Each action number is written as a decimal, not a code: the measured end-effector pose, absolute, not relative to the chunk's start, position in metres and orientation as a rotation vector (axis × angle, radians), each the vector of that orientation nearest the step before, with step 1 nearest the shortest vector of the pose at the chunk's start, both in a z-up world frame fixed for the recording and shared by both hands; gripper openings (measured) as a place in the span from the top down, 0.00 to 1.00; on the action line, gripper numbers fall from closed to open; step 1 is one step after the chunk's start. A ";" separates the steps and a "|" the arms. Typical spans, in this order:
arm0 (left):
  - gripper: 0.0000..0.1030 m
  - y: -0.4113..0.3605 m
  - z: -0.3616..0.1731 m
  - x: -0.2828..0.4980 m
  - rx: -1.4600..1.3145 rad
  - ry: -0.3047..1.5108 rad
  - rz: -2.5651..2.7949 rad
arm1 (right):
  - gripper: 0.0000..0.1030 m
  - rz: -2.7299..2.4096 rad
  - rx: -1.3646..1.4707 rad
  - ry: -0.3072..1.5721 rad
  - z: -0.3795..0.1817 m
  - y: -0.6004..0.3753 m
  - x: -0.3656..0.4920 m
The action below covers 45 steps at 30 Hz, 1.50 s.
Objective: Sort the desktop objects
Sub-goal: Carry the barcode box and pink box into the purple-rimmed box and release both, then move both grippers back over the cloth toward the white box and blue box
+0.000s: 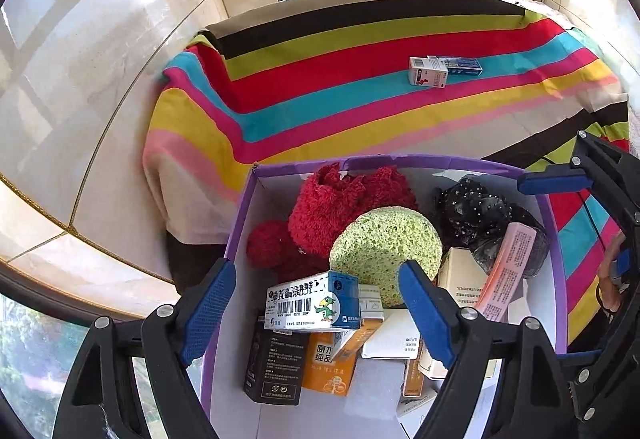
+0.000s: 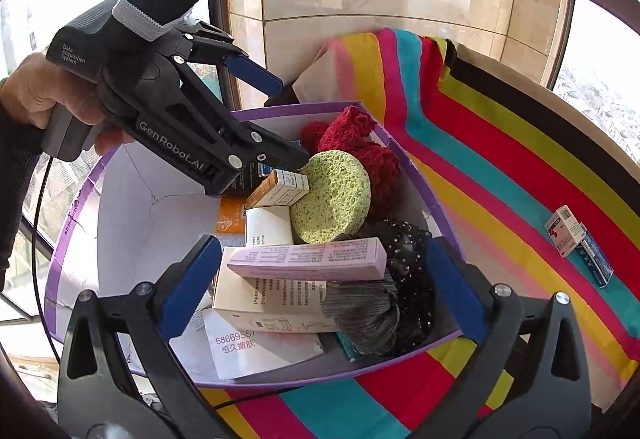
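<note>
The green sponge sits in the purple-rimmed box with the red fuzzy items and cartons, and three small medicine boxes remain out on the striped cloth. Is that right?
Not quite. The green sponge does sit in the purple-rimmed box with the red fuzzy items, but only two small medicine boxes remain on the striped cloth, lying side by side, not three. The left wrist view shows this.

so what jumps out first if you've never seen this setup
The rainbow-striped cloth over the table, then the purple-rimmed box at its near edge, crammed with a green sponge, red fuzzy knitwear and cartons. Both open grippers, left gripper and right gripper, hover above it; two small boxes lie apart on the cloth.
</note>
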<state>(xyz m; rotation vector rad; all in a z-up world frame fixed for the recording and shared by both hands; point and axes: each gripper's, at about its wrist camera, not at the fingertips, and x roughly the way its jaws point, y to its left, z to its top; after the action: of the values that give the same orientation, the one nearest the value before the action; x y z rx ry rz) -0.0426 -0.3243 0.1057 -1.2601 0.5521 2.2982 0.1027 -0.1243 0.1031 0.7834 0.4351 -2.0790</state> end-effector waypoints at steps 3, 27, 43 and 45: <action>0.18 -0.315 0.106 -0.040 -1.247 0.578 2.288 | 0.01 -2.116 0.782 0.413 0.106 -0.114 0.098; 0.18 -0.235 0.126 -0.031 -1.115 0.657 2.204 | 0.01 -2.426 0.889 0.148 0.112 0.011 0.039; 0.18 -0.125 0.125 -0.040 -1.062 0.749 2.071 | 0.01 -2.648 0.979 0.149 0.098 0.118 -0.004; 0.17 -0.113 0.126 -0.046 -1.072 0.733 2.055 | 0.01 -2.660 0.987 0.169 0.098 0.128 -0.013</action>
<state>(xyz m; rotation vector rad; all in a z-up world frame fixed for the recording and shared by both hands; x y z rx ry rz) -0.0455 -0.1133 0.1259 -1.0717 0.7331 2.0547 -0.0133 0.1282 0.0977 0.9867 0.1686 -2.6599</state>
